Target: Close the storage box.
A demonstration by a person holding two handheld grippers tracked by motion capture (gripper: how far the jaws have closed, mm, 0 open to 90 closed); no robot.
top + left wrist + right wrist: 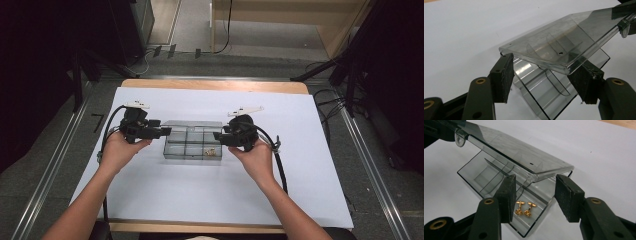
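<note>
Clear smoked-plastic compartment box (193,140) sitting mid-counter on the white sheet (150,190), between both hands. Long axis running left-right across the counter in the high view, short sides facing the tools. Base flat on the sheet; lid (554,47) raised and tilted over it, not shut, open edge toward the person's side as far as can be told.

Left tool (161,132) at the box's left end. In the left gripper view, pads (505,75) straddling the lid's corner, apparently touching its edges; real clamping pressure not clear, so can't tell clenched or merely bracketing.

Right tool (220,137) at the right end. In the right gripper view, jaws parted around the lid's end, visible gap at both pads (507,195): released, nothing gripped.

Pair of gold cufflinks (524,209) lying in the near right compartment of the base, just beside each other.
</note>
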